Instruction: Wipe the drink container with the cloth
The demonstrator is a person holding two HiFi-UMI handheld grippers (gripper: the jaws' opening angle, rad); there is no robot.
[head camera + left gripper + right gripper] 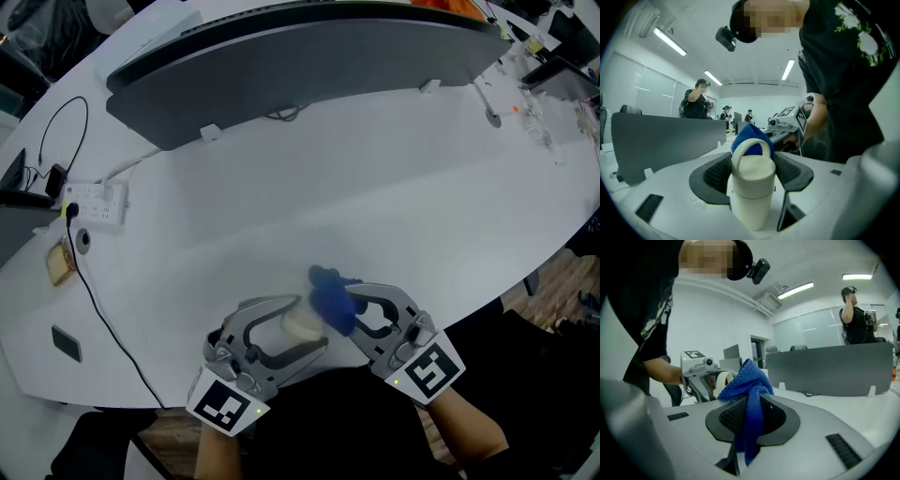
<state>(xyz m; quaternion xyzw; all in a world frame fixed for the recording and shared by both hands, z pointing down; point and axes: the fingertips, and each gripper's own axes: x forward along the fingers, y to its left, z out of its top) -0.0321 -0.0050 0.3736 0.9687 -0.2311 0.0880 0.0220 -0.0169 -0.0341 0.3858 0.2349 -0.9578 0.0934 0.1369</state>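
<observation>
A cream drink container (pixel 752 187) with a loop handle stands upright between the pads of my left gripper (pixel 752 172), which is shut on its body. In the head view the container (pixel 298 325) is held near the table's front edge by the left gripper (pixel 312 324). My right gripper (pixel 749 416) is shut on a blue cloth (pixel 750 392) that bunches above its jaws and hangs below them. The cloth (pixel 330 295) lies against the container's top end, and the right gripper (pixel 349 307) faces the left one. From the left gripper view the cloth (pixel 751 139) shows just behind the handle.
The white table (pixel 375 206) carries a long grey divider panel (pixel 300 66) at the back. A power strip (pixel 94 202) with a black cable (pixel 103 319) lies at the left, and a small dark object (pixel 66 344) sits near the front left edge. People (pixel 696 98) stand in the background.
</observation>
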